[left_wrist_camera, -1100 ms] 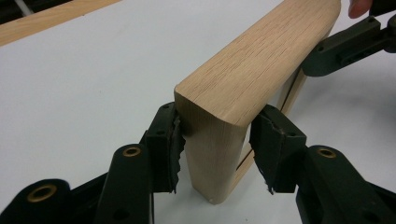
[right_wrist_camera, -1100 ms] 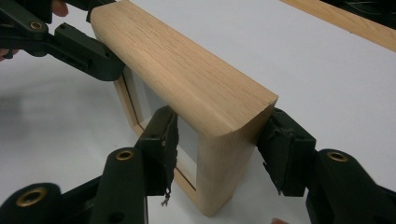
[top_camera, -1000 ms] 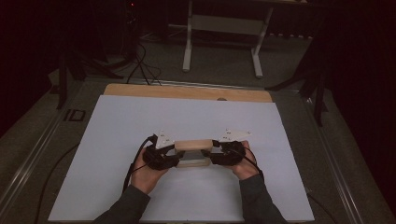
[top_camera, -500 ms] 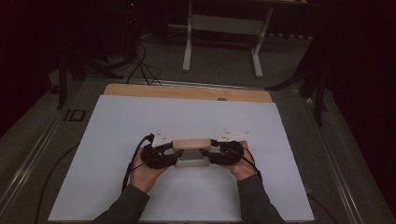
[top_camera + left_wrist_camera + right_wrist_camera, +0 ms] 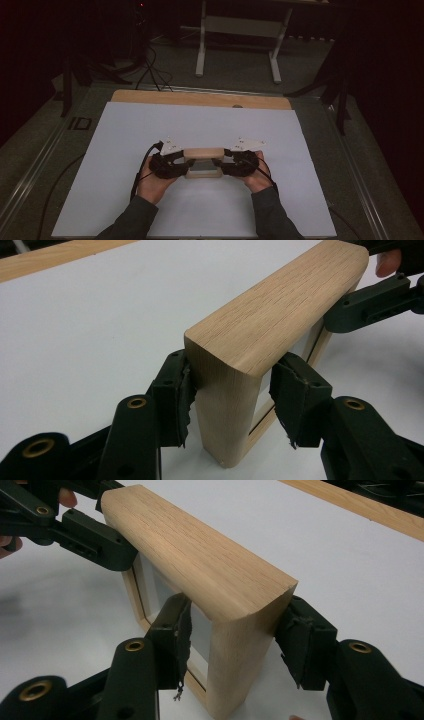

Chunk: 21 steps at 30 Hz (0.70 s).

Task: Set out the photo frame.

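Behind jaws — wooden frame (image 5: 270, 330) ends, probably gripped.

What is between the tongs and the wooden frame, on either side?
Nothing visible. The left tongs clamp one end of the wooden frame and the right tongs clamp the other, pads on bare wood.

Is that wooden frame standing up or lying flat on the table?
Standing upright. The wooden frame rests on its bottom edge on the white table, its sides clamped between the left gripper and right gripper.

Wooden frame (image 5: 202, 161) — between both grippers
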### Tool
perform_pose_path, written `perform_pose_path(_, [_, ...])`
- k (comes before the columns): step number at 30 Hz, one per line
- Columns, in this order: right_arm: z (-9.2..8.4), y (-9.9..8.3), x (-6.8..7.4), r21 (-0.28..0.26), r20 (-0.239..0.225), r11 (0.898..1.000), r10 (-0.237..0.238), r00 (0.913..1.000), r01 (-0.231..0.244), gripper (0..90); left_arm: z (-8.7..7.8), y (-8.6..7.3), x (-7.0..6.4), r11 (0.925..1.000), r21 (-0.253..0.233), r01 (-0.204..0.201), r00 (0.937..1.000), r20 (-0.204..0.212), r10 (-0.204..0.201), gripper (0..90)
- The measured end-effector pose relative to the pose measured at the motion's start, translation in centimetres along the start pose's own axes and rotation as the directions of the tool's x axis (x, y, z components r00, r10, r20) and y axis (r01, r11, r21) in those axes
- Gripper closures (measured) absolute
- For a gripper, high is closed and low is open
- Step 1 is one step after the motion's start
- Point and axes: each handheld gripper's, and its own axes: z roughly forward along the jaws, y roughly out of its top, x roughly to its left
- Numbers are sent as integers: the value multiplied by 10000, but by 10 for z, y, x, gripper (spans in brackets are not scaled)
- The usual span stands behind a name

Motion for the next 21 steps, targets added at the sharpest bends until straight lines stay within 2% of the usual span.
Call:
perform_pose_path(12, [0, 2, 1, -78, 180, 9999, 120, 9998, -118, 495, 1, 5, 7, 9999, 90, -48, 9997, 253, 46, 518])
perform_pose_path(21, [4, 8, 0, -99, 272, 9999, 87, 9996, -84, 495, 3, 7, 15, 10000, -64, -72, 9995, 311, 74, 518])
